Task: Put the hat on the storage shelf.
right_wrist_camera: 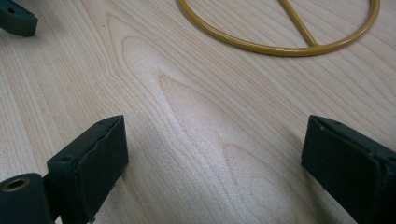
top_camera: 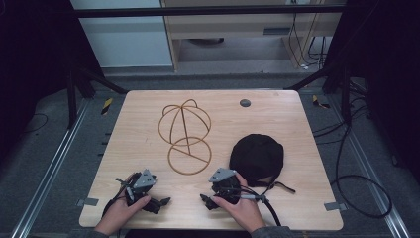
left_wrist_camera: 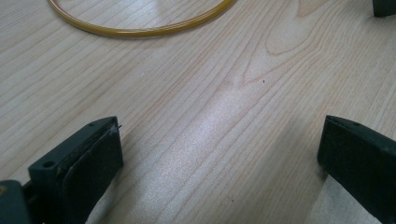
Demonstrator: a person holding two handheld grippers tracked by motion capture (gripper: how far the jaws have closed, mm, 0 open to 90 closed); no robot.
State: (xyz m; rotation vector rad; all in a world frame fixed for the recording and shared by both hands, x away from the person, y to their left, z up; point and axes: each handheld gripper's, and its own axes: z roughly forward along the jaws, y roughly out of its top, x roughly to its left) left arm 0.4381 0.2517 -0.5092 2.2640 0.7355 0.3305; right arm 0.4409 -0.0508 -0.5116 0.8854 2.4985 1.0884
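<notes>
Both grippers, left gripper (top_camera: 161,202) and right gripper (top_camera: 205,201), are resting wide apart and empty, wire hat stand (top_camera: 185,134) sitting just ahead, cap (top_camera: 257,157) waiting beside the right.

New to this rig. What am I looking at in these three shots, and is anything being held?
No robot arm: a person's hands each hold a two-jaw tool, the left gripper and right gripper. The high view looks down on the wooden table. The other two come from cameras riding on each gripper, looking along its black jaws. On the table stand a gold wire cap stand and, to its right, a black cap. Both sets of jaws stand wide open over bare wood; nothing is held.
</notes>
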